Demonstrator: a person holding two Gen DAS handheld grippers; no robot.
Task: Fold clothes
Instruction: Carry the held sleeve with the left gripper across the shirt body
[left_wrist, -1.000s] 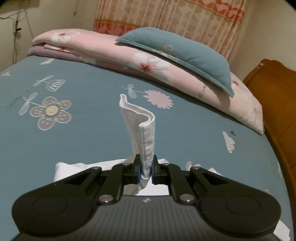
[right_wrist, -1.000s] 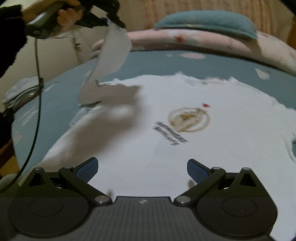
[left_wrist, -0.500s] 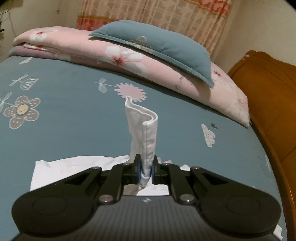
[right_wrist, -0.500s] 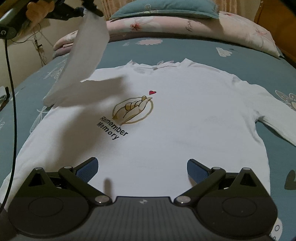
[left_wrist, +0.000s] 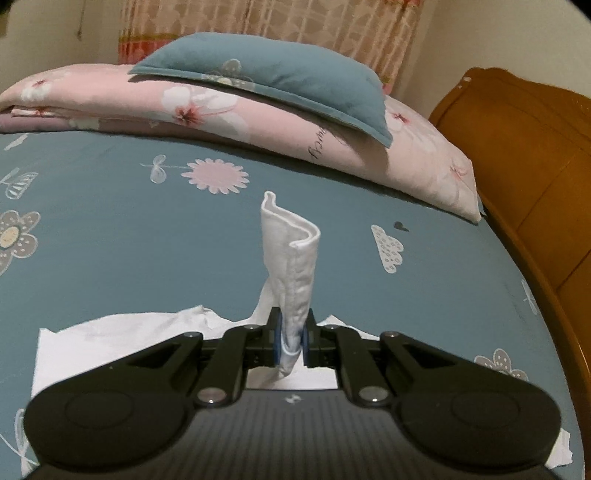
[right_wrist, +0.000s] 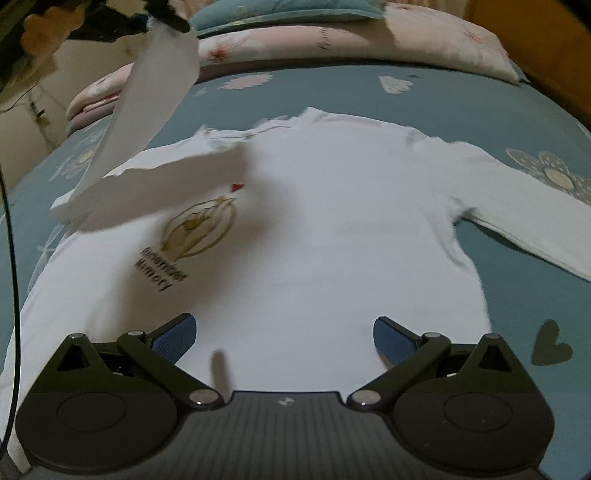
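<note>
Teal flowered bed (right_wrist: 424, 107) carries white long-sleeved shirt (right_wrist: 332, 229). Your left claw (left_wrist: 290, 343) clamps sleeve cuff (left_wrist: 291, 254), lifted over shirt; your right claw (right_wrist: 284, 336) gapes wide, empty.

shirt (right_wrist: 314, 236): white, gold print | bedsheet (left_wrist: 147, 240): teal, floral | pillow (left_wrist: 277, 74): teal

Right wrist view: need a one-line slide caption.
Open right claw hovers over the hem of a white long-sleeve shirt spread on a teal bedsheet, while the left claw lifts one sleeve.

Open bedsheet (left_wrist: 110, 229) ahead and to the sides — stacked quilt (left_wrist: 258, 110) and headboard (left_wrist: 524, 155) bound the far edge
</note>
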